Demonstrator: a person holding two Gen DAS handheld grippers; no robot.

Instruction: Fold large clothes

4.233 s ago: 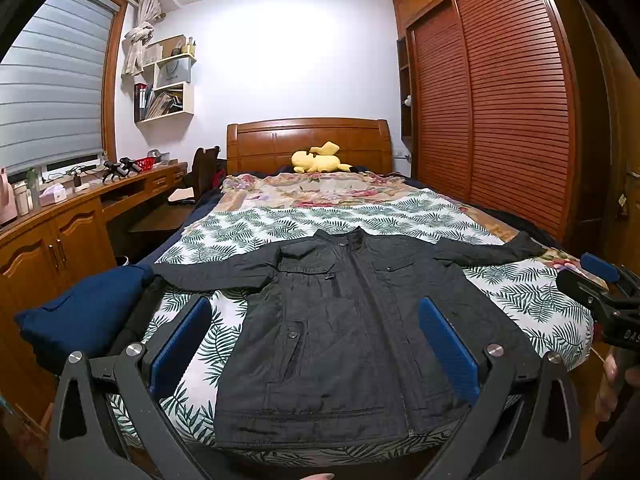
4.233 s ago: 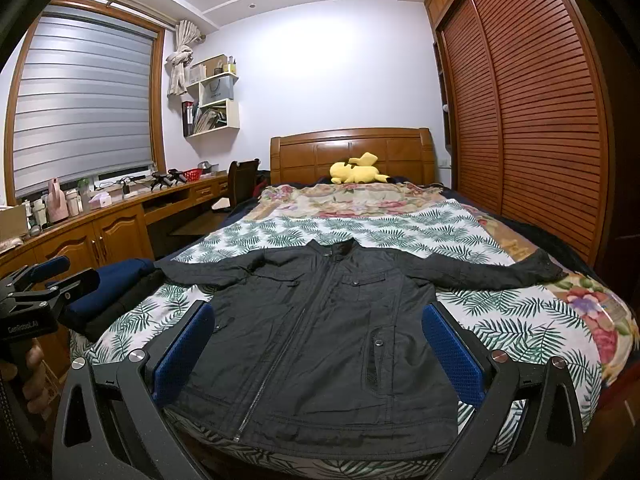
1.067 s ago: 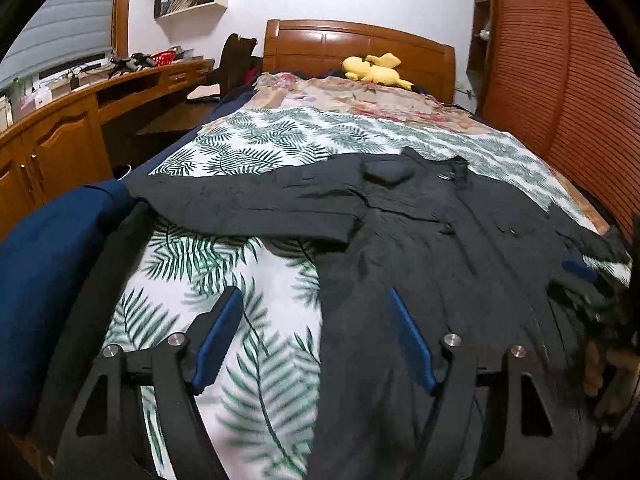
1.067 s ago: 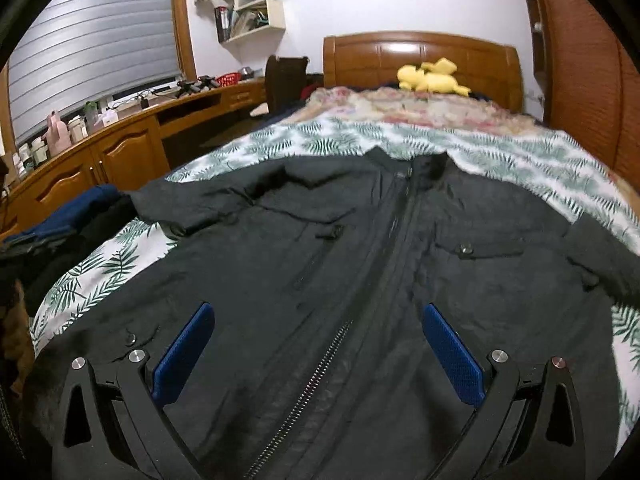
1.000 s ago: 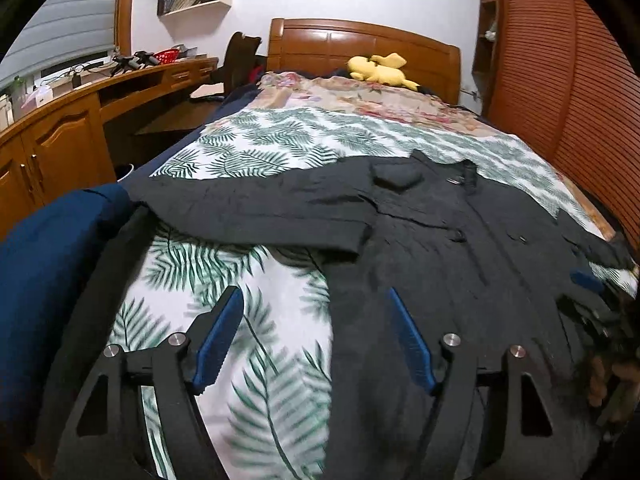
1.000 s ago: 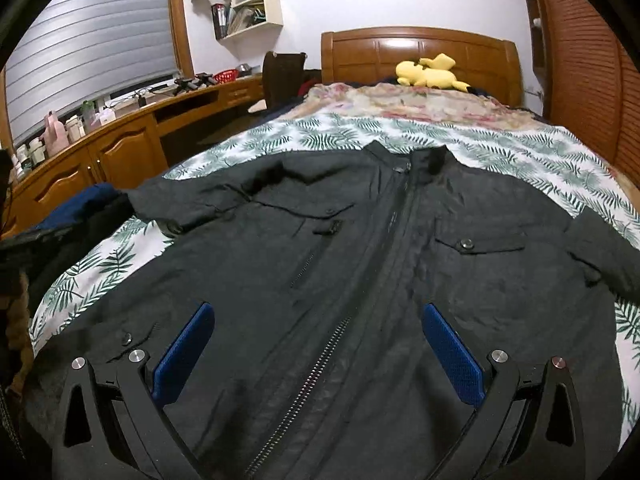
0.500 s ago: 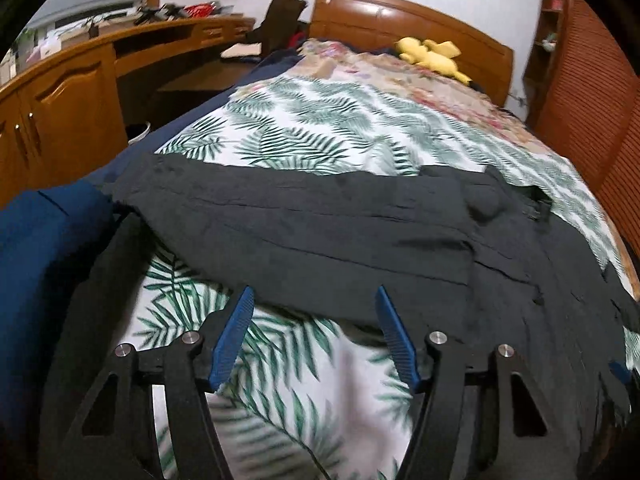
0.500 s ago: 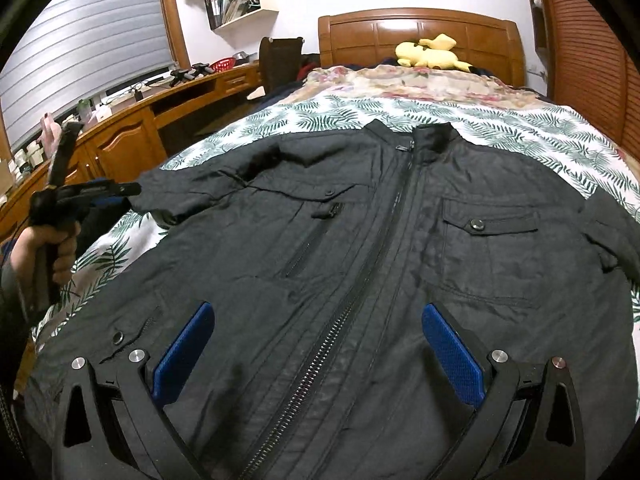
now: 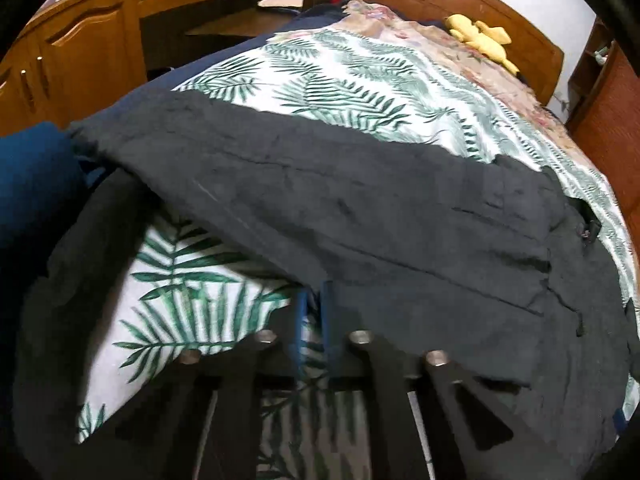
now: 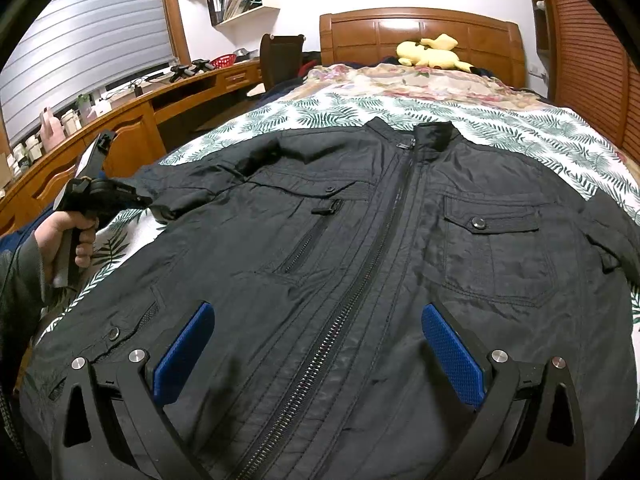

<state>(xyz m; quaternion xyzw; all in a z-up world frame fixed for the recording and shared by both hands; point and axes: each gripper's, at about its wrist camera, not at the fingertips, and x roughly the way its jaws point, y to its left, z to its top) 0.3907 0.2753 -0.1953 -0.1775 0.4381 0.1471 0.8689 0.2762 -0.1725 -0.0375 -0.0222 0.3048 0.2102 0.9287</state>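
Note:
A black zip-up jacket [image 10: 360, 240] lies front up and spread flat on the leaf-print bed cover [image 10: 520, 128]. In the left wrist view its left sleeve [image 9: 340, 200] stretches across the bed. My left gripper [image 9: 312, 304] is shut on the lower edge of that sleeve; it also shows in the right wrist view [image 10: 160, 210], held in a hand at the sleeve. My right gripper [image 10: 316, 344] is open and empty, low over the jacket's lower front, with the zip between its blue pads [image 10: 450, 354].
A blue garment [image 9: 28, 184] and another dark one [image 9: 72, 280] lie at the bed's left edge. A wooden desk with cupboards [image 10: 132, 128] runs along the left. A yellow plush toy [image 10: 432, 54] sits by the headboard. A wooden wardrobe [image 10: 592, 40] stands at the right.
My left gripper moved in to the sleeve and closed on its lower edge. My right gripper stayed open and edged slightly further over the jacket front.

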